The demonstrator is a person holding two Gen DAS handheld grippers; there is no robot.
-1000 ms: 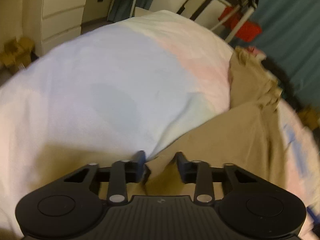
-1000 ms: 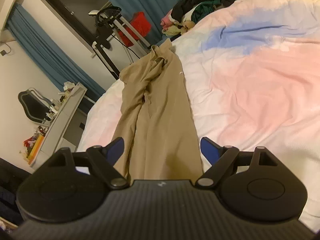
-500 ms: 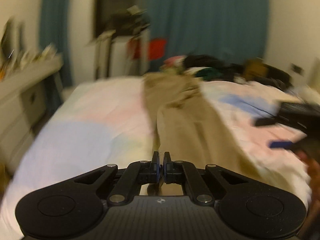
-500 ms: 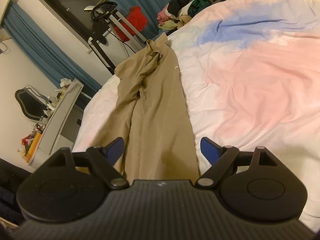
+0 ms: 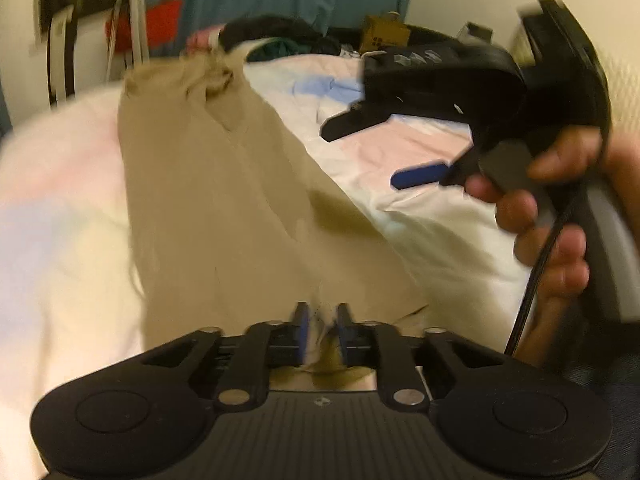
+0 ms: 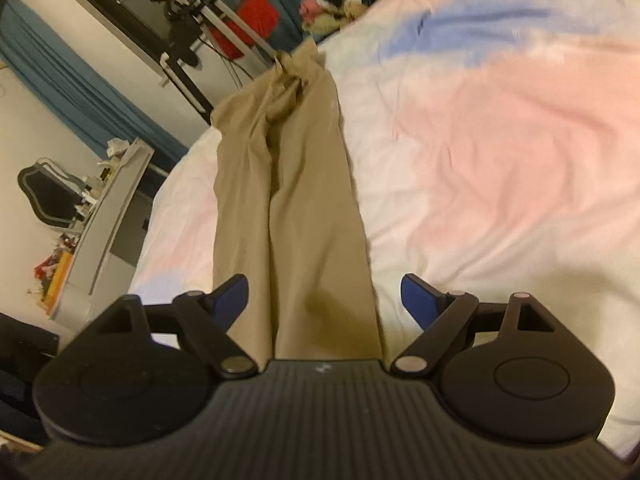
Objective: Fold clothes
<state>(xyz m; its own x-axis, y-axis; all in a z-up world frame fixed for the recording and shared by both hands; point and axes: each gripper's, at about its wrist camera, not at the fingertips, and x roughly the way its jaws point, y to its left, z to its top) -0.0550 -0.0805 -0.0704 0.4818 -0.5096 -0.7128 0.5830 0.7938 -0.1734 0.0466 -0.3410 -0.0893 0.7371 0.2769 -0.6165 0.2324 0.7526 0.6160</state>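
Observation:
Tan trousers [image 5: 224,200] lie lengthwise on the bed, waistband at the far end, hems near me. My left gripper [image 5: 320,318] is shut on the trousers' near hem, with bunched fabric between its blue pads. My right gripper [image 6: 325,294] is open wide and empty, its fingers either side of the trouser legs [image 6: 296,216] just above them. The right gripper also shows in the left wrist view [image 5: 400,148], held in a hand at the right.
The bed has a pink, white and blue duvet [image 6: 500,128]. A pile of clothes [image 5: 280,36] lies at the far end. A white desk [image 6: 108,216] and a stand with a red item [image 6: 256,16] are beyond the bed.
The left gripper closed on the trouser hem and swung to face along the bed. The right gripper stayed open and moved slightly forward over the legs.

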